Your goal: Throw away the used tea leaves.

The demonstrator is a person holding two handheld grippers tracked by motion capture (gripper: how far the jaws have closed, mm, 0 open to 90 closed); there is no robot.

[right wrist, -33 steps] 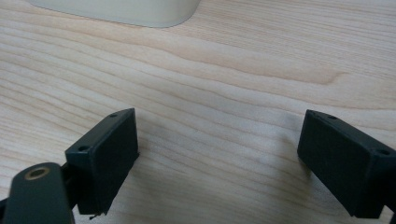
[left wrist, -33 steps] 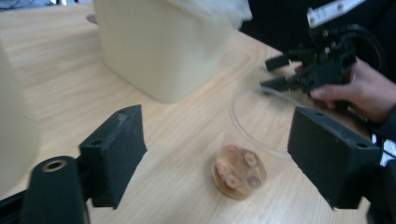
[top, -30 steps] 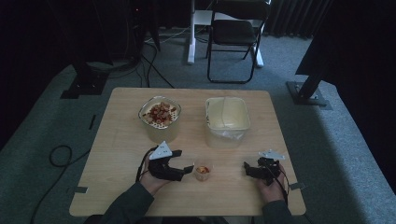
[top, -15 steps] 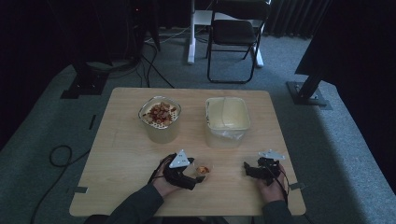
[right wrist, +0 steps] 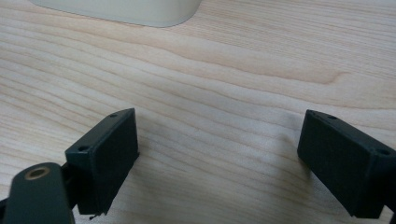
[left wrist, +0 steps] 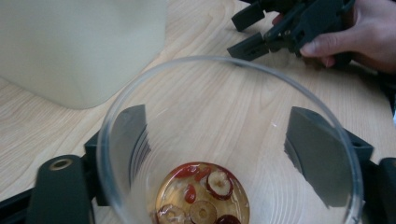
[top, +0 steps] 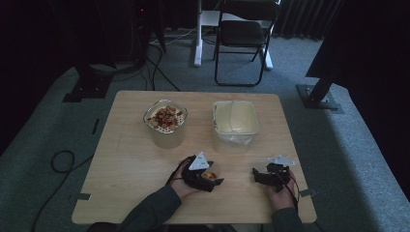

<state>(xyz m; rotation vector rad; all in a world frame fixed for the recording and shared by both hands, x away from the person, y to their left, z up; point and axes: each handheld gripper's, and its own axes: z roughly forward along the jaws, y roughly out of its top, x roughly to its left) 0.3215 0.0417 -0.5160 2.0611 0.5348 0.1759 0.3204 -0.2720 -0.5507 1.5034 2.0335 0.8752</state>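
Left gripper view: a clear cup (left wrist: 229,140) with a few fruit slices (left wrist: 203,196) at its bottom sits between the left gripper (left wrist: 224,154) jaws, wide around it, seemingly ungrasped. Right gripper (right wrist: 219,158) at 3 o'clock rests open, empty. Filling looks barely begun.

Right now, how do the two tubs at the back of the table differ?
The left tub is clear and heaped with reddish-brown slices; the right tub is cloudy cream and looks empty apart from some clear film inside. The left tub's rim looks rounded, while the right tub's is squarer and wider. Both stand upright and lidless on the wooden table, side by side and apart, beyond both grippers.
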